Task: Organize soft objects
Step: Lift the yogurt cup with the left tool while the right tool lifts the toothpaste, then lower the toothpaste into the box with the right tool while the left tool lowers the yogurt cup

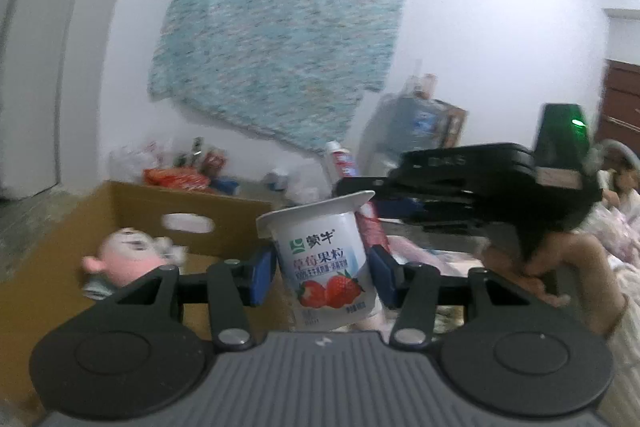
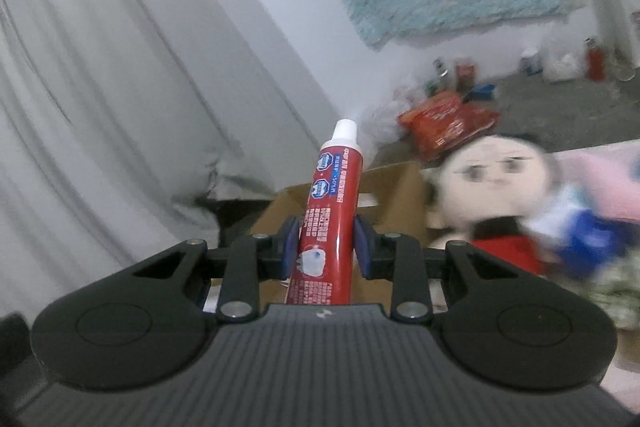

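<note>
Your left gripper (image 1: 324, 273) jaws clasp the yogurt cup (image 1: 326, 263) upright so it won't spill; your right gripper (image 2: 326, 247) grasps the toothpaste tube (image 2: 330, 215) mid-body, with the cardboard box (image 1: 132, 211) at ten o'clock

right tool (image 2: 326, 247) is clamped on a red toothpaste tube (image 2: 328, 223), cap pointing up; cardboard box (image 2: 394, 187) right behind it; blurry doll (image 2: 490, 195) off to the right
</note>
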`<action>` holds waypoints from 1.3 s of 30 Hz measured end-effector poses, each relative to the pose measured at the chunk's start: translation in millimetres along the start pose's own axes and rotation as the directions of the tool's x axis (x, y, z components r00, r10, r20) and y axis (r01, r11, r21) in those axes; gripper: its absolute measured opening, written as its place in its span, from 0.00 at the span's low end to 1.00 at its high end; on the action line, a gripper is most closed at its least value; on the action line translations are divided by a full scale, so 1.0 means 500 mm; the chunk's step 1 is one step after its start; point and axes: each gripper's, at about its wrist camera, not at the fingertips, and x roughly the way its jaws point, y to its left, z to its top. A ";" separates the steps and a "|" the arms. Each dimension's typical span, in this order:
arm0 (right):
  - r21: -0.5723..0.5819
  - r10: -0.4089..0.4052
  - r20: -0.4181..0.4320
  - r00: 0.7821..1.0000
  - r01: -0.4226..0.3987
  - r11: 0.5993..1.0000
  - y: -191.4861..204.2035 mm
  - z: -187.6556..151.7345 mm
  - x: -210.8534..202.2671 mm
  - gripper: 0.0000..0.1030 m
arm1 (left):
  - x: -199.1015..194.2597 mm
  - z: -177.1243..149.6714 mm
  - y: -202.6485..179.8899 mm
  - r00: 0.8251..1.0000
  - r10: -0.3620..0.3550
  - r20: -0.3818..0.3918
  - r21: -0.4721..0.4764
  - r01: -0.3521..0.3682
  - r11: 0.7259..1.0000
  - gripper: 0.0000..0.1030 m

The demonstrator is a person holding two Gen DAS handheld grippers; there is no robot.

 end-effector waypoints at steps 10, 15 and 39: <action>-0.013 -0.237 -0.247 0.939 0.242 0.970 0.111 -0.013 0.384 0.27 | 0.102 0.059 0.218 0.971 0.128 -0.204 -0.032 -0.137 0.990 0.50; 0.043 -0.342 -0.298 0.891 0.370 0.928 0.092 -0.041 0.478 0.27 | 0.143 0.046 0.263 0.956 0.172 -0.236 -0.004 -0.177 0.984 0.51; -0.071 -0.427 -0.380 0.821 0.434 0.898 0.037 -0.069 0.604 0.28 | 0.165 0.022 0.287 0.941 0.199 -0.274 -0.032 -0.216 0.976 0.51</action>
